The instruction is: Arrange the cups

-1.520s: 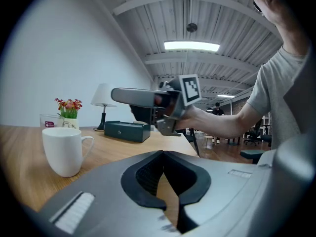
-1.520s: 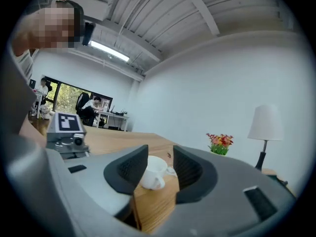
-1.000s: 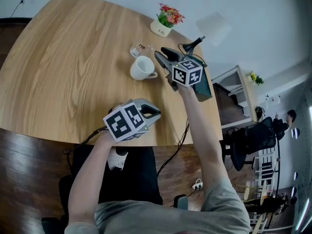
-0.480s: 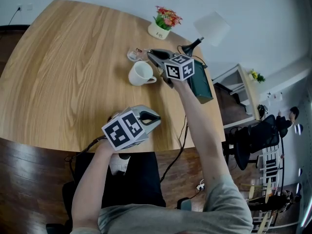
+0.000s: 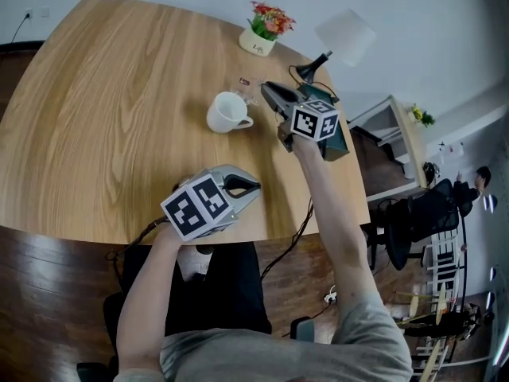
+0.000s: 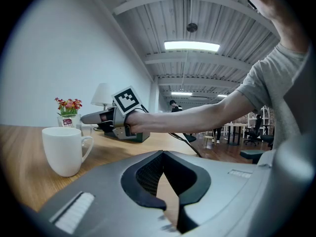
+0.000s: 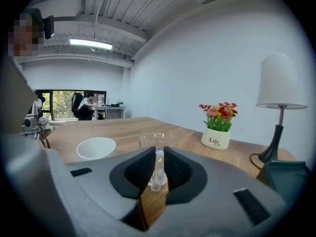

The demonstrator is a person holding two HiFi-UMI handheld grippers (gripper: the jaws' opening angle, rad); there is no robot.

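- The right hand-held gripper (image 7: 157, 177) is clamped on the clear glass cup (image 7: 157, 141). Its jaws have just been closing. A thin bit of the glass is pinched between them, either the near wall or a handle; which one can't be told.
- One side is probably pinched because the whole cup would be too wide to be taken across the jaws.
- The clear glass cup is stood upright toward the far right of the bench (image 5: 103, 110), near the flower pot (image 5: 261, 41) and the table lamp (image 5: 342, 34). Whether it has been lifted clear of the wood can't be made out.
- The white mug (image 5: 225, 111) is set upright just beside the glass, to its left in the right gripper view. Its handle is turned toward the right gripper, and it isn't touched by anything.
- The left hand-held gripper (image 5: 251, 187) is held low by the near edge of the bench. Its jaws are drawn together with nothing in them; only bare wood is seen through the slit.
- It's likely kept back there so the right one's path isn't crowded.
- As a guess, the grasp step has only just been reached, so most of the arranging is yet to be done.
- Thin glass held by one side could twist or slip, so a slow, level move would be called for.
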